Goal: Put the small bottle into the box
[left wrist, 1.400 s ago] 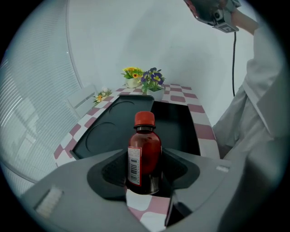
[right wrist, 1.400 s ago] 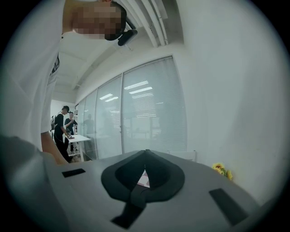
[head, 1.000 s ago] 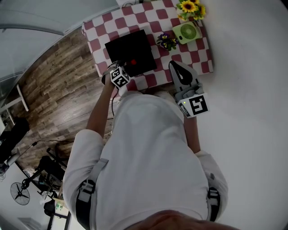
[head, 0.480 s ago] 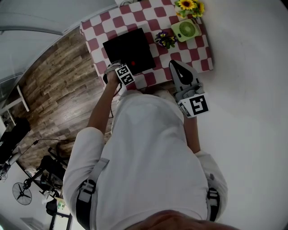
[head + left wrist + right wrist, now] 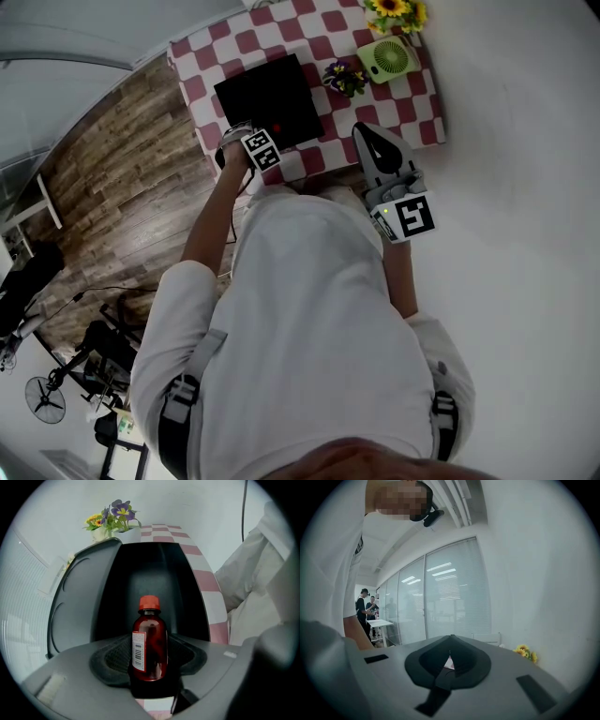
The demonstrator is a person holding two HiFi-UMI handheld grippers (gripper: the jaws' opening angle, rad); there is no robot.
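The small bottle (image 5: 150, 641), brown with a red cap and a white barcode label, sits between the jaws of my left gripper (image 5: 150, 660), which is shut on it. Its cap points away from the gripper, toward the inside of the black box (image 5: 154, 571) below it. The box's lid (image 5: 75, 602) stands open at the left in that view. In the head view the left gripper (image 5: 260, 148) hangs over the near edge of the box (image 5: 267, 89). My right gripper (image 5: 367, 141) is shut and empty, held level over the table's front edge.
The box rests on a red-and-white checkered cloth (image 5: 403, 103). Behind it are a small purple flower pot (image 5: 345, 78), a green fan (image 5: 390, 58) and sunflowers (image 5: 394, 11). The flowers (image 5: 115, 517) also show past the box in the left gripper view. Wood floor lies left of the table.
The left gripper has moved a little farther over the box's near edge and come lower, still holding the bottle. The right gripper has stayed where it was.
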